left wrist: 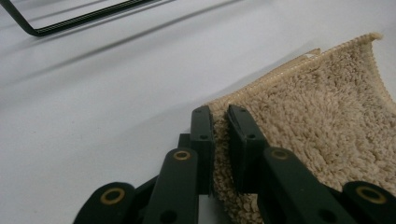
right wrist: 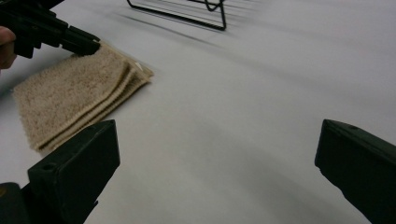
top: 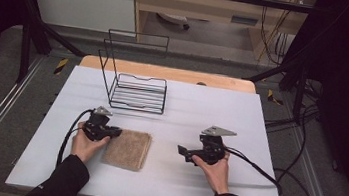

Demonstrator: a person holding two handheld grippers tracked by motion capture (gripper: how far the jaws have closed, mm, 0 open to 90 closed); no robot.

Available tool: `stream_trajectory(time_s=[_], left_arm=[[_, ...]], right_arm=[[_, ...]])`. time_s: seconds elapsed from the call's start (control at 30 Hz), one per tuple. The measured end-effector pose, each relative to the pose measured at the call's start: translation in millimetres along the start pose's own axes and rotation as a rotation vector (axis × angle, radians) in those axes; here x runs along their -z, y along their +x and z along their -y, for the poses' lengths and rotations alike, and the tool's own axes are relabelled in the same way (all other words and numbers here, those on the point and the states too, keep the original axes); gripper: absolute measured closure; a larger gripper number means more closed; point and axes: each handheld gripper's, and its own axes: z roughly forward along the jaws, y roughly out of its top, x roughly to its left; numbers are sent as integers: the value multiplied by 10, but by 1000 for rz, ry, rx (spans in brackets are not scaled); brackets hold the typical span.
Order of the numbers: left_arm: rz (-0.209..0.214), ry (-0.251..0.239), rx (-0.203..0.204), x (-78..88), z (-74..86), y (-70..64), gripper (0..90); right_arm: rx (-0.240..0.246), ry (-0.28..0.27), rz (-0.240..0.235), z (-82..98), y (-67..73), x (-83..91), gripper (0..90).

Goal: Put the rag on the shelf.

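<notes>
We see the left gripper point(top: 117, 132) resting low on the white table point(top: 201, 106), its jaws drawn nearly together on the near corner of a folded beige towel point(top: 127, 148); in the left gripper view the pile of the towel point(left wrist: 317, 116) is pinched between the two black jaws, with only a thin strip of cloth filling the gap. The rest of the towel spreads out ahead of and to the right of that gripper point(left wrist: 220, 140), lying flat on the table in several layers whose stitched edges show at its far side. Beyond the left gripper, farther up the table, stands a black wire rack point(top: 133, 85), well apart from the towel. The right gripper point(top: 183, 152) sits to the right of the towel, apart from it, with its jaws spread wide and nothing between them; in the right gripper view the towel point(right wrist: 74, 93) lies ahead and to the left of that gripper point(right wrist: 217, 163), and the left gripper point(right wrist: 88, 44) touches its far corner. Whether the pinched corner is lifted off the table we cannot quite tell, since the jaws hide its underside.
</notes>
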Motion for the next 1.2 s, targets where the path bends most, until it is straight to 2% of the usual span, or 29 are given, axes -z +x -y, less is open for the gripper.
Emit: stream_trajectory(time_s=[0.03, 0.07, 0.13, 0.2, 0.23, 0.37, 0.5, 0.6, 0.63, 0.67, 0.8, 0.87, 0.9, 0.93, 0.97, 1.07, 1.1, 1.2], left_arm=[[-1, 2, -2, 0, -1, -4, 807], [-3, 2, -4, 1, 0, -7, 808], [-6, 2, -5, 2, 0, -12, 808], [-13, 0, -11, 1, 1, -19, 808], [-18, -1, -13, 1, 2, -27, 808], [-35, -2, -26, 1, 3, -57, 815], [-30, -5, -21, 0, 5, -48, 816], [-28, -4, -24, 0, 3, -45, 815], [-26, -3, -24, 0, 2, -43, 815], [-25, -2, -24, 0, 2, -42, 814], [-25, -1, -25, 1, 1, -38, 811], [-23, -1, -26, 0, 1, -38, 809], [-23, -1, -26, 0, 1, -38, 808], [-23, -1, -28, 0, 1, -39, 808], [-23, -1, -29, -1, 1, -39, 807], [-21, -1, -32, -1, 1, -36, 805], [-20, -2, -31, -1, 2, -34, 805], [-18, -2, -33, -1, 2, -31, 805]], right_arm=[[0, 0, 0, 0, 0, 0, 4], [10, 1, 0, -69, 83, -100, 5], [16, 3, -3, -104, 124, -148, 7], [26, 5, -7, -200, 252, -289, 13], [26, 5, -7, -200, 252, -289, 13], [50, 35, 1, -295, 402, -486, 29], [36, 54, -7, -344, 485, -659, 81], [16, 73, -11, -340, 521, -806, 149], [16, 73, -11, -340, 521, -806, 149], [18, 81, -15, -337, 551, -868, 199], [9, 92, -21, -337, 587, -953, 262], [25, 104, -17, -341, 621, -1007, 299], [23, 114, -20, -340, 646, -1054, 351], [23, 114, -20, -340, 646, -1054, 351], [27, 124, -13, -337, 661, -1089, 403], [31, 149, -7, -331, 671, -1136, 470], [31, 149, -7, -331, 671, -1136, 470], [26, 156, -17, -324, 665, -1154, 543]])
